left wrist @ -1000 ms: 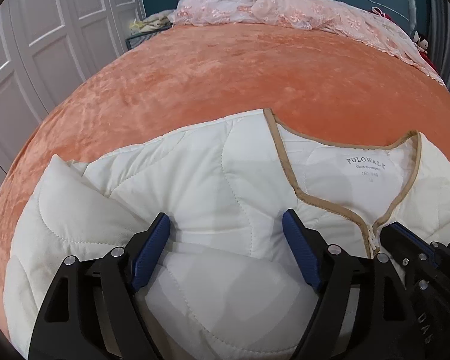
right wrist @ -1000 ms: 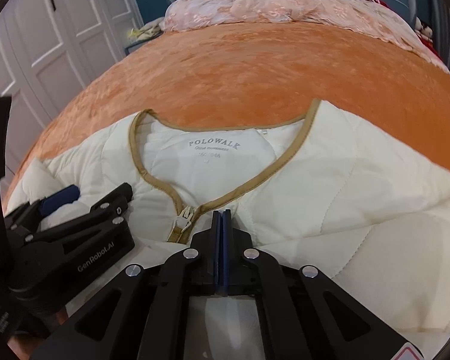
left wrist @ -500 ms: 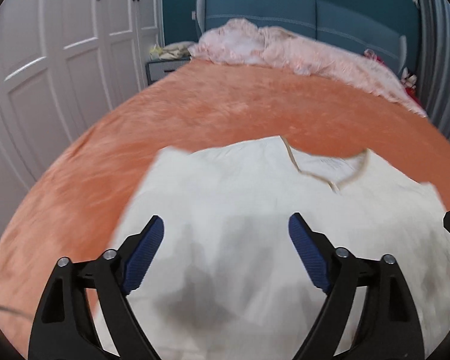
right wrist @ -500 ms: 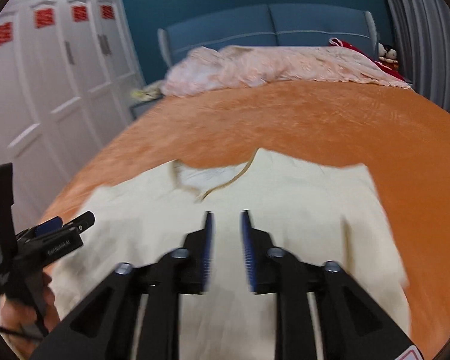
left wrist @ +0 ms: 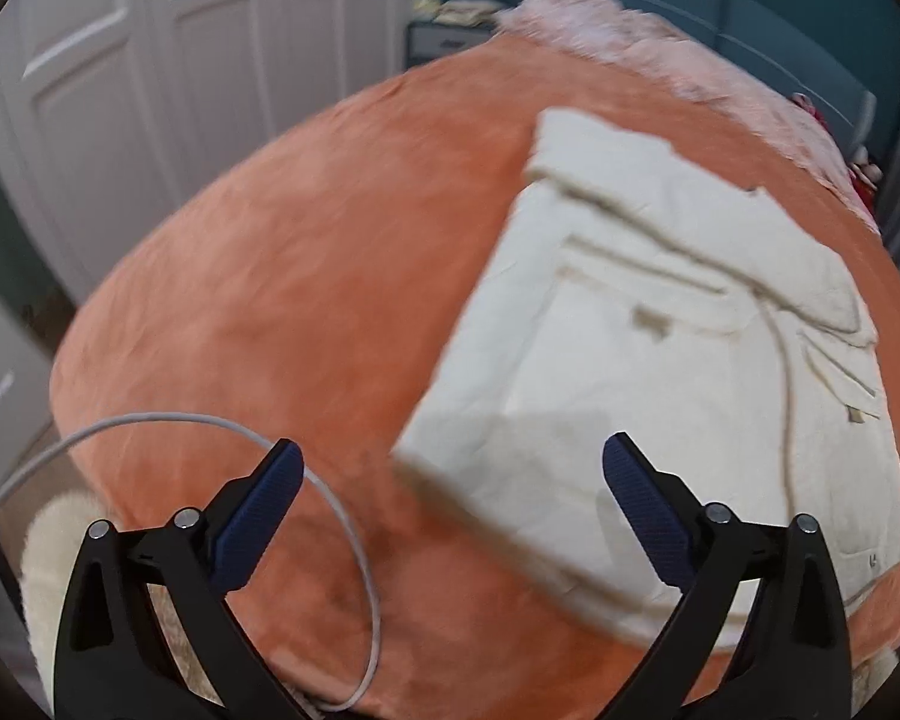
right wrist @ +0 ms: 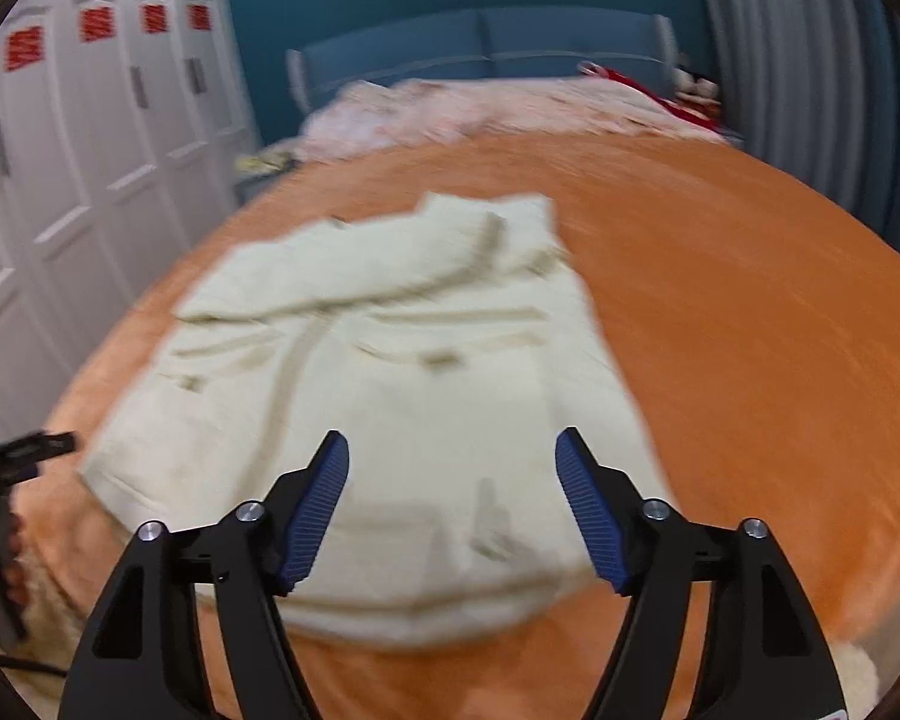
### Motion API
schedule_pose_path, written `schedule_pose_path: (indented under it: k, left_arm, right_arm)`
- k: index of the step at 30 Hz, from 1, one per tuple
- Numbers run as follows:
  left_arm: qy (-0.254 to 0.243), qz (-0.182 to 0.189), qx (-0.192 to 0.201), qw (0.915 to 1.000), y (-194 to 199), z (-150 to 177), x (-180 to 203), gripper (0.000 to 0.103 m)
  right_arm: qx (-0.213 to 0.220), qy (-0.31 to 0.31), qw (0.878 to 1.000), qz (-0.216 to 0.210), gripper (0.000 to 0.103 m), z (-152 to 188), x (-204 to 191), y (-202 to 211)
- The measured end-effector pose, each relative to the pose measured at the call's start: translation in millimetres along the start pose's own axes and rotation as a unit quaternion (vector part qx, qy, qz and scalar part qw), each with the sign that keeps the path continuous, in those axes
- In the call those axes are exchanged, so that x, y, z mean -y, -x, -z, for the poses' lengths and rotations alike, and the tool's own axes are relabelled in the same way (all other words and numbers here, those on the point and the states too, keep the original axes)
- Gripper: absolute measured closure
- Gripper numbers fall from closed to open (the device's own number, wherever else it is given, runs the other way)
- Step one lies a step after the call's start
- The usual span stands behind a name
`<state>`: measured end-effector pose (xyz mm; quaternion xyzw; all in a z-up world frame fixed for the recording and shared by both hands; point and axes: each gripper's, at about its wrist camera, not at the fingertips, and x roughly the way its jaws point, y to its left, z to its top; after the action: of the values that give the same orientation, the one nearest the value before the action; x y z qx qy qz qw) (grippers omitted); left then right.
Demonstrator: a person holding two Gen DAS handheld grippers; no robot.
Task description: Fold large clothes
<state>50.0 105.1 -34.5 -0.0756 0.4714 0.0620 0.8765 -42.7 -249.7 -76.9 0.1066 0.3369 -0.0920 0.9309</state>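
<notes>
Jaws just opened, empty; jacket (right wrist: 426, 372) lies beyond both grippers (right wrist: 450, 504)

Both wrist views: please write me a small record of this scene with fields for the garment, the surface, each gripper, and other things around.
garment: cream jacket, lying folded on the bed, nothing holding it
surface: orange blanket
left gripper: open, jaws just opened wider, nothing between them
right gripper: open, jaws just opened, nothing between them
other: pink bedding by the blue headboard; white wardrobe doors; grey cable
</notes>
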Motion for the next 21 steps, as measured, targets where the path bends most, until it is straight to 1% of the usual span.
schedule_pose_path:
  k: [1, 2, 4, 5, 6, 7, 9, 11, 12, 13, 15, 16, 17, 18, 19, 20, 21]
  left_arm:
    - [0.008, -0.001, -0.01, 0.9999, -4.8, 1.6, -5.0, 0.005]
    - [0.024, 0.0, -0.024, 0.9994, -15.5, 0.7, -12.5, 0.005]
    - [0.041, 0.008, -0.036, 0.9985, -29.8, -0.4, -20.2, 0.005]
    - [0.05, 0.009, -0.038, 0.998, -35.8, -1.9, -22.1, 0.005]
    - [0.058, 0.026, -0.039, 0.9972, -43.3, -3.7, -25.8, 0.005]
    - [0.061, 0.034, -0.043, 0.9966, -50.6, -4.7, -28.7, 0.005]
    - [0.062, 0.04, -0.042, 0.9964, -58.8, -4.5, -30.4, 0.005]
    - [0.051, 0.042, -0.03, 0.9974, -59.3, -5.5, -25.6, 0.005]
    - [0.042, 0.055, -0.03, 0.9971, -59.9, -6.9, -21.6, 0.005]
    - [0.035, 0.061, -0.034, 0.9969, -62.0, -7.3, -18.0, 0.006]
    - [0.017, 0.063, -0.039, 0.9971, -63.2, -6.9, -9.3, 0.014]
    - [0.009, 0.063, -0.041, 0.9972, -63.1, -7.2, -5.4, 0.023]
    - [0.002, 0.064, -0.043, 0.997, -61.5, -7.9, -1.9, 0.039]
    - [-0.002, 0.071, -0.045, 0.9964, -59.5, -9.4, 0.7, 0.049]
    - [-0.005, 0.083, -0.052, 0.9952, -58.0, -11.6, 4.0, 0.069]
    - [-0.007, 0.091, -0.058, 0.9941, -55.4, -14.5, 7.6, 0.087]
    - [-0.011, 0.091, -0.052, 0.9944, -48.4, -16.1, 10.6, 0.089]
  right_arm:
    - [-0.009, -0.009, 1.0, 0.019, 0.033, 4.8, 11.2, -4.9]
    - [-0.014, -0.017, 0.999, 0.03, 0.033, 8.9, 19.4, -6.8]
    - [-0.035, -0.043, 0.996, 0.064, 0.033, 16.3, 37.5, -19.0]
    - [-0.045, -0.057, 0.995, 0.069, 0.033, 18.6, 47.0, -25.8]
    - [-0.053, -0.078, 0.993, 0.067, 0.033, 20.9, 55.0, -32.1]
    - [-0.062, -0.103, 0.991, 0.066, 0.033, 24.1, 63.2, -39.1]
    - [-0.08, -0.135, 0.986, 0.061, 0.033, 30.9, 73.6, -50.9]
    - [-0.092, -0.153, 0.982, 0.058, 0.032, 37.5, 78.7, -62.7]
    - [-0.091, -0.154, 0.982, 0.057, 0.031, 39.8, 77.9, -63.8]
    - [-0.085, -0.151, 0.983, 0.06, 0.031, 39.8, 76.5, -64.1]
    - [-0.086, -0.144, 0.984, 0.051, 0.032, 36.2, 73.0, -67.4]
    - [-0.086, -0.143, 0.985, 0.049, 0.04, 35.1, 72.0, -66.9]
    - [-0.085, -0.14, 0.986, 0.041, 0.063, 32.0, 70.3, -68.3]
    - [-0.086, -0.136, 0.986, 0.034, 0.075, 29.6, 68.9, -68.6]
    - [-0.086, -0.133, 0.987, 0.032, 0.091, 27.5, 66.3, -66.6]
    - [-0.083, -0.13, 0.987, 0.033, 0.094, 23.9, 64.1, -63.4]
    - [-0.073, -0.127, 0.989, 0.027, 0.095, 20.2, 62.0, -56.7]
